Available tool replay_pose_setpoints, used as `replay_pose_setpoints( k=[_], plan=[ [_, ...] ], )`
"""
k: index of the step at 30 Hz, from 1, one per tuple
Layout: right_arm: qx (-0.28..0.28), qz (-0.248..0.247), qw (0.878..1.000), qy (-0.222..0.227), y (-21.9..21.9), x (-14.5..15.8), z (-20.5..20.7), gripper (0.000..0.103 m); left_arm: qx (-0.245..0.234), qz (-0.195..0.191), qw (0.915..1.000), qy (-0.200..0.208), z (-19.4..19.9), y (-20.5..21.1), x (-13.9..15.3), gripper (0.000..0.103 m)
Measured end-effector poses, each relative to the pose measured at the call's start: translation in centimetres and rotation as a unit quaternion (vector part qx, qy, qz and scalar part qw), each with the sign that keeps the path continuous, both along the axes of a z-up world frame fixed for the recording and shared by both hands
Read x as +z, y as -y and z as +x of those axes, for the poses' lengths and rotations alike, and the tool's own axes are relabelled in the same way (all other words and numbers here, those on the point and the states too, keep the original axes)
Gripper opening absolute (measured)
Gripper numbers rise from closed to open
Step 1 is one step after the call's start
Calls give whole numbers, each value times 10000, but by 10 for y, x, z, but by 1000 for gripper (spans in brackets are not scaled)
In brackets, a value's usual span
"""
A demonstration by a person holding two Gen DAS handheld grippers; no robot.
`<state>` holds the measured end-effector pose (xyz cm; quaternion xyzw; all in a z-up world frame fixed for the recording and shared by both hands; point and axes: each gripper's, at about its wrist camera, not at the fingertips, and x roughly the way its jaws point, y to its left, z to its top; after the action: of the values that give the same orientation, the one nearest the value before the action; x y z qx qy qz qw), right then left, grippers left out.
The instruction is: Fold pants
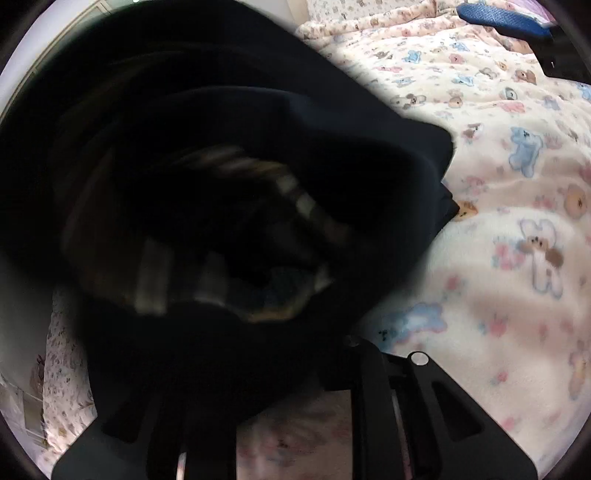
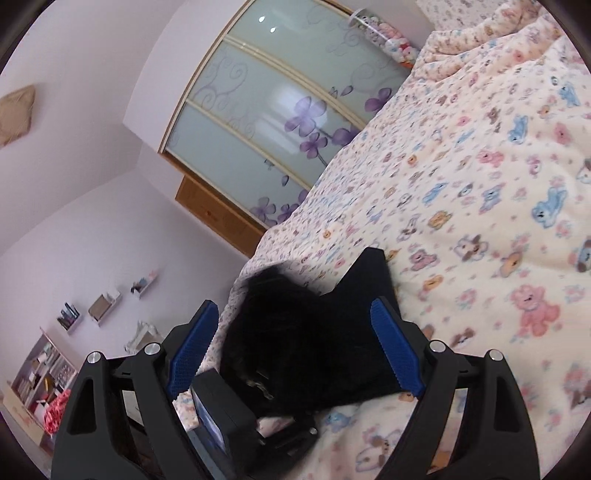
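The dark navy pants (image 1: 229, 155) fill most of the left wrist view, bunched and lifted close to the lens over the bed; a striped waistband lining shows inside. My left gripper (image 1: 280, 373) is shut on the pants, its fingertips buried in the cloth. In the right wrist view the pants (image 2: 314, 343) hang as a dark bundle above the bed edge, with the left gripper's body beneath them. My right gripper (image 2: 295, 350) is open, its blue-padded fingers (image 2: 395, 350) on either side of the bundle without pinching it.
The bed is covered by a cream blanket with bear prints (image 1: 498, 221), also in the right wrist view (image 2: 480, 184). A blue padded finger (image 1: 498, 16) shows at the top right. A wardrobe with flowered glass doors (image 2: 277, 110) stands beyond the bed, with wall shelves (image 2: 103, 306) to the left.
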<state>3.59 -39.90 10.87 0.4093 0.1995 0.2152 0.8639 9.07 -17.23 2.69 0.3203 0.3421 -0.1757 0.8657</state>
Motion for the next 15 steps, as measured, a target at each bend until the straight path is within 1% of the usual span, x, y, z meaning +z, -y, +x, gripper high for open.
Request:
replay_pose_setpoints(
  k=[3,5,6,8,10,11,12,13,14,15],
  plan=[
    [-48,-57,10000,20,3,-1,-1,88,84,-443,9990,52,4,-15,17,17],
    [-57,-54,10000,-57,3,-4,2,89,202,-583,9981,-80,10,-20,25,17],
    [-29,2,9999,-127,4,-7,5,89,233,-628,9977,-87,10,-23,26,17],
    [89,103,9995,-269,3,-13,11,89,183,-566,9982,11,7,-25,24,17],
    [300,212,9981,-497,0,-22,20,89,128,-610,9980,33,3,-26,24,22],
    [470,314,9963,-655,-3,-30,26,89,120,-723,9973,-29,1,-29,25,25],
    [605,430,9945,-746,-4,-35,29,88,102,-941,9954,-149,-1,-36,27,32],
    [778,633,9913,-854,-6,-42,33,87,95,-1434,9889,-374,-4,-48,35,43],
    [1000,915,9862,-954,-8,-50,38,83,111,-1876,9809,-505,-7,-61,39,50],
    [1111,1059,9831,-995,-10,-54,39,79,183,-2474,9670,-587,-12,-80,49,66]
  ],
)
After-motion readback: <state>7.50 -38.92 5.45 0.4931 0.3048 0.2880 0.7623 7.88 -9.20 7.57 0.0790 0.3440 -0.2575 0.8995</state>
